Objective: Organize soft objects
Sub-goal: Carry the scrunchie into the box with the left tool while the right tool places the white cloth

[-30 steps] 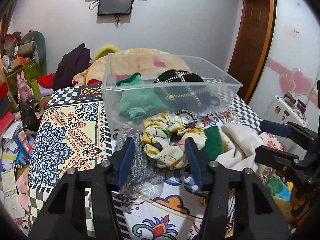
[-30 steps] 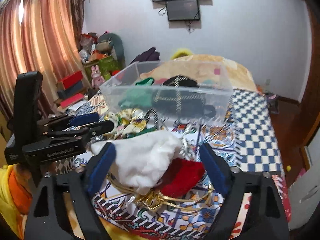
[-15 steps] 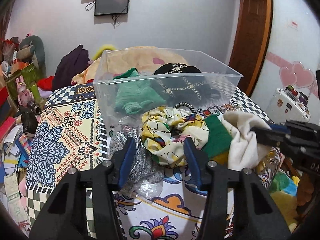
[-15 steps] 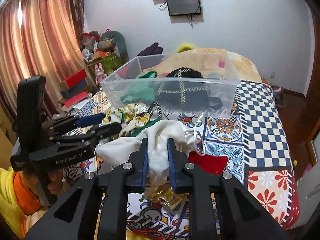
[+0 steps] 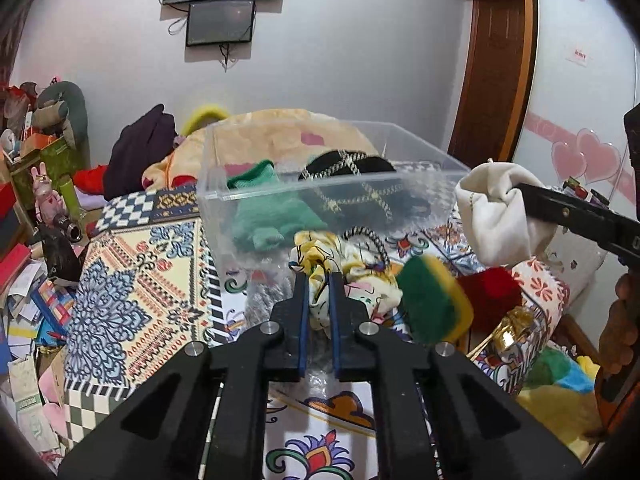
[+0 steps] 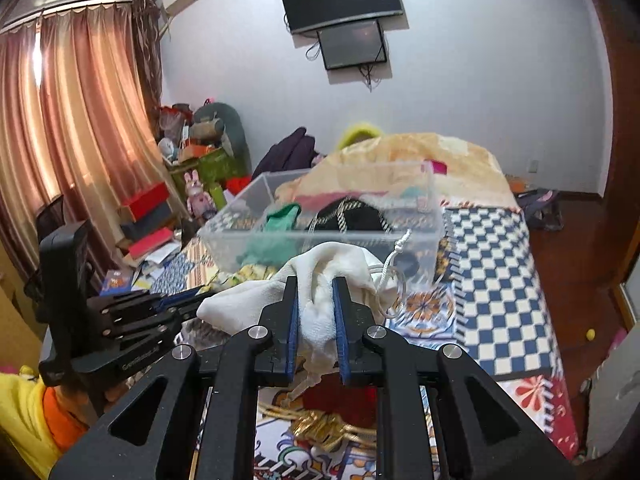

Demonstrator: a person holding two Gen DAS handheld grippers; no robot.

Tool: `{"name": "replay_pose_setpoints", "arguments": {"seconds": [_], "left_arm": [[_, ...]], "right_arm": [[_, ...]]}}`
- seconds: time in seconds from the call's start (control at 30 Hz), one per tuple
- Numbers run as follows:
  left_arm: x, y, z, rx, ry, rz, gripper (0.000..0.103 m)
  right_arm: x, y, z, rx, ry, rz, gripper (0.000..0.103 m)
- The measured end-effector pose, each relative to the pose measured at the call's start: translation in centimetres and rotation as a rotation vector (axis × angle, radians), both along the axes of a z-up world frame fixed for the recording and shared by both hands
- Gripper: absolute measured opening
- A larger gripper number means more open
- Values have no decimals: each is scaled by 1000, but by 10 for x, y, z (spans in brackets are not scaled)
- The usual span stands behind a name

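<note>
Left tool point(image 5: 318, 300) pinching yellow floral fabric scrunchie point(image 5: 340, 268) on patterned bed point(image 5: 132, 280), only left view shows one green-yellow sponge point(image 5: 434, 304), right tool point(image 6: 316, 312) clamping one white drawstring pouch point(image 6: 328, 276), raised before one clear plastic bin point(image 6: 320, 236).

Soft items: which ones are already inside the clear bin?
Two: the green knit piece and the black pouch with gold chain, both in the clear bin. The floral scrunchie and white drawstring pouch remain outside, each gripped.

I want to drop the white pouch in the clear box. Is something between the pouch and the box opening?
Nothing visible blocks it. The right gripper holds the white pouch just before the clear box, whose top is open.
</note>
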State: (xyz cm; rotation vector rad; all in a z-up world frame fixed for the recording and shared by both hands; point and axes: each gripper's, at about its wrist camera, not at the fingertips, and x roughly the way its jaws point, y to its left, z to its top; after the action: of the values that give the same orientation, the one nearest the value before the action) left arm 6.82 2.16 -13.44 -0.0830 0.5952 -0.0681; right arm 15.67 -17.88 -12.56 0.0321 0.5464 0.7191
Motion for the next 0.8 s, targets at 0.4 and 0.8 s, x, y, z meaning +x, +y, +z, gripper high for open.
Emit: {"name": "replay_pose_setpoints", "arguments": {"seconds": [0.4,0.8], "left_arm": [[-12,3,47,20,-139,7,6],[10,10,82,25,-224,31,6]], "right_arm": [[20,-5,33,49,-90,-53,14],[44,7,47,60,-144,-88,14]]}}
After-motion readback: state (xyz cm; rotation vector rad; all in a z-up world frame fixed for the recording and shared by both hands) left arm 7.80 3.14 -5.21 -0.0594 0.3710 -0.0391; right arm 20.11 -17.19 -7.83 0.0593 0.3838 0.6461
